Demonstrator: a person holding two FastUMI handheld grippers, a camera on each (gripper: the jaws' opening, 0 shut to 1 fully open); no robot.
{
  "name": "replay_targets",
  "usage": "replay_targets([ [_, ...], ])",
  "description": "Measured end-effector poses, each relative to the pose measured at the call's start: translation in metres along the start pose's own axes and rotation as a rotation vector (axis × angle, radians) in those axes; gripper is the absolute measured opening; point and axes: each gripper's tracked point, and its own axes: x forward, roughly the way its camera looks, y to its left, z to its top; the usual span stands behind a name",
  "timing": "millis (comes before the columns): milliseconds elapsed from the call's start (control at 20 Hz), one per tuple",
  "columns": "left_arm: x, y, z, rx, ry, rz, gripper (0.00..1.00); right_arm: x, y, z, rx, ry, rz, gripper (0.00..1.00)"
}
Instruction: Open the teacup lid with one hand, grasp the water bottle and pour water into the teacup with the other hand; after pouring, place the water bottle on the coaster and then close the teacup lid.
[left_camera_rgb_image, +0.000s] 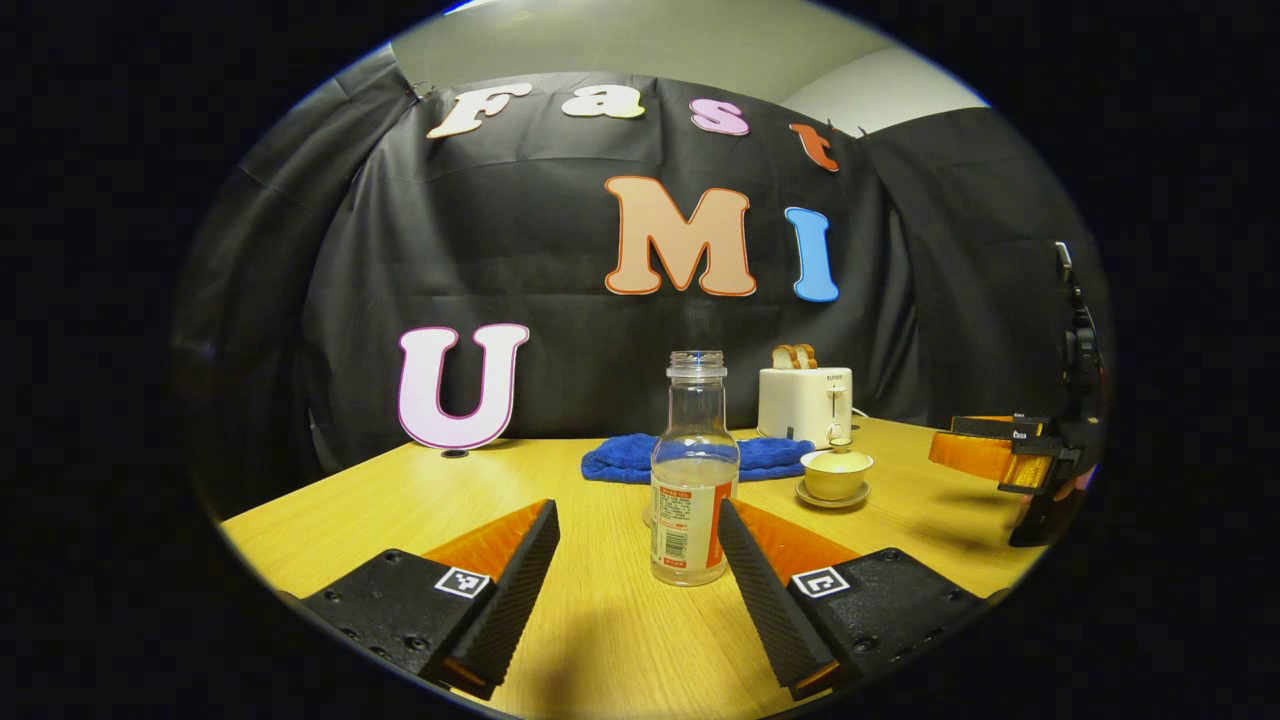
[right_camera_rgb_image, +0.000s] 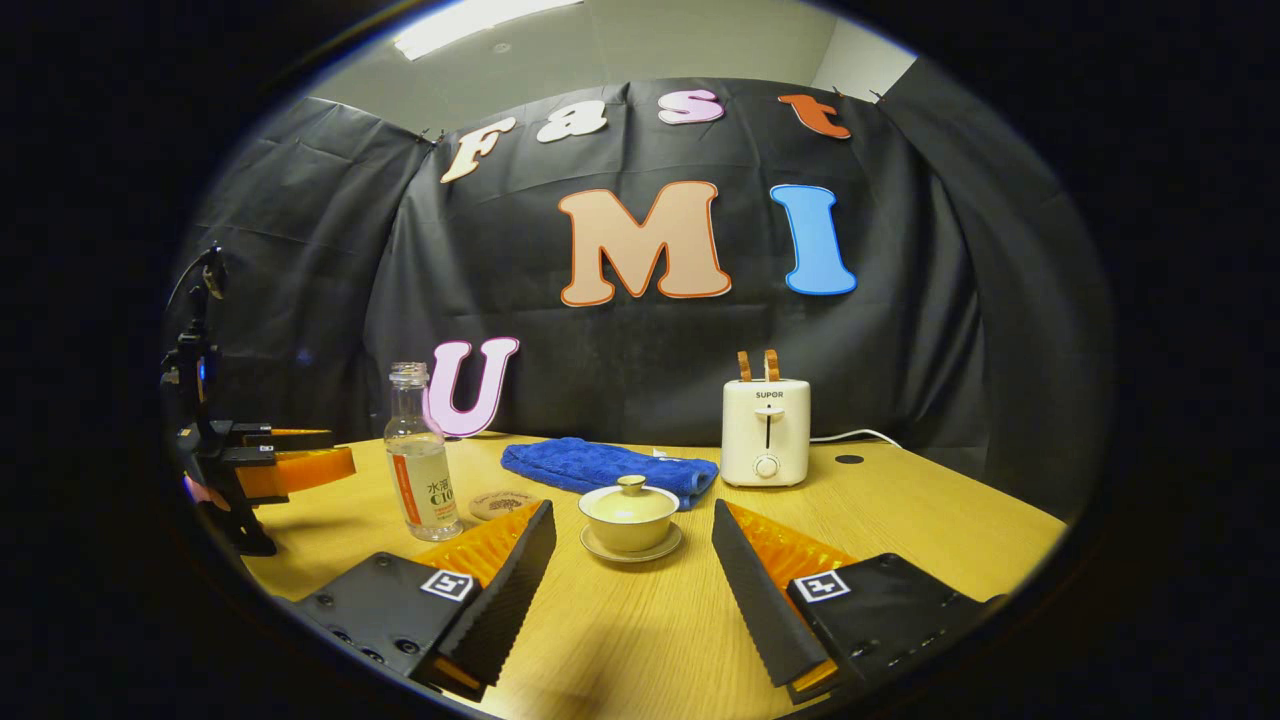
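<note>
**Both grippers spread wide, bottle and teacup untouched on the table**

The light wooden table (right_camera_rgb_image: 900, 530) carries everything. At its far side stands a cream two-slot toaster (right_camera_rgb_image: 766, 432) with bread slices poking from its slots, and to the left of it lies a folded blue cloth (right_camera_rgb_image: 600, 465).

In the left gripper view, the left gripper (left_camera_rgb_image: 638, 560) has its fingers spread wide and holds nothing; the clear glass water bottle (left_camera_rgb_image: 692, 470), uncapped, part full and wearing a white and orange label, stands upright on the table between them, just beyond the tips and apart from both. The right gripper shows at the right edge of that view, above the table.

In the right gripper view, the right gripper (right_camera_rgb_image: 633, 580) is likewise wide open and empty. The pale yellow lidded teacup (right_camera_rgb_image: 629, 514) sits on its saucer (right_camera_rgb_image: 631, 550) between and beyond the fingertips, lid in place, just in front of the cloth. The bottle stands to its left, and the round brown coaster (right_camera_rgb_image: 503, 503) lies flat on the table between bottle and teacup.
</note>
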Motion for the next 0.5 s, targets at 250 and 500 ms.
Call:
replay_targets([
  [250, 0.0005, 0.0006, 0.0006, 0.0, -0.001, 0.0, 0.93, -0.0002, -0.0004, -0.0003, 0.0, 0.0, 0.001, 0.99],
  [500, 0.0002, -0.0005, -0.0001, -0.001, 0.0, -0.001, 0.93, 0.0012, 0.0006, 0.0001, 0.0, 0.001, 0.008, 0.99],
])
